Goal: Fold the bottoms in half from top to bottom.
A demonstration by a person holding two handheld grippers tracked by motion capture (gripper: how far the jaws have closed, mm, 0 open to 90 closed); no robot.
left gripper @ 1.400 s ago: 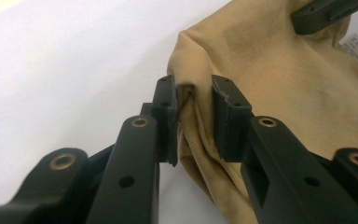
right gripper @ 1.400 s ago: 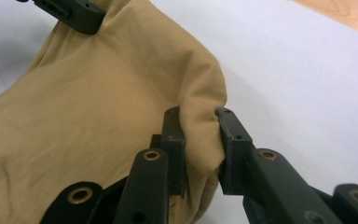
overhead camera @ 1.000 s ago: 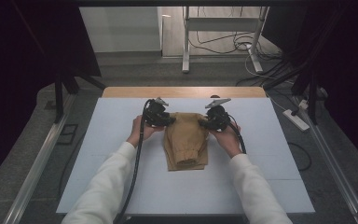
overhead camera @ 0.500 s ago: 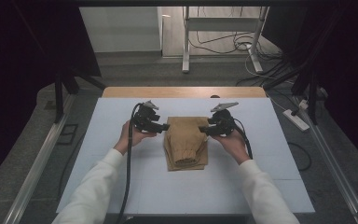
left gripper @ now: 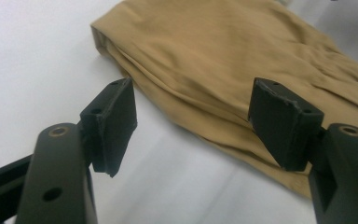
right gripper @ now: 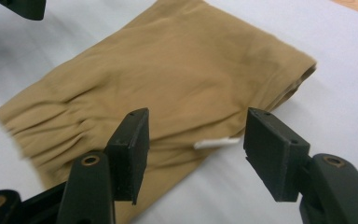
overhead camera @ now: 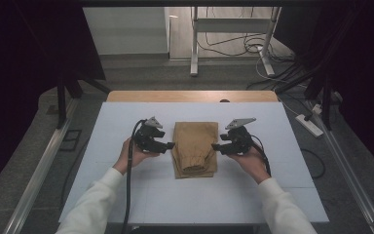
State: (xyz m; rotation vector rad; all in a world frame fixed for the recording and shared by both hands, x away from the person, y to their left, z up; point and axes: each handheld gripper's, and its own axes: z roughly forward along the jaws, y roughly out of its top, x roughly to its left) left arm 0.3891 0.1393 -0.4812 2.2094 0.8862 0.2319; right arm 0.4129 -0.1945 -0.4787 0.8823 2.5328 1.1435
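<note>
- Centrally, folded cloth (overhead camera: pixel 195 148) lies on the white table (overhead camera: pixel 126 195); a white tag (right gripper: pixel 216 143) pokes out
- left gripper (overhead camera: pixel 168 145) and right gripper (overhead camera: pixel 215 146) flank it, jaws just opened, spread, holding nothing

White table cover (overhead camera: pixel 126 122); bare wooden table edge (overhead camera: pixel 190 96) at its far side; grey floor (overhead camera: pixel 39 161); white metal stand (overhead camera: pixel 233 29) beyond the table, loose cables (overhead camera: pixel 233 46) beneath it; white power strip (overhead camera: pixel 309 125) on floor, right of table
</note>
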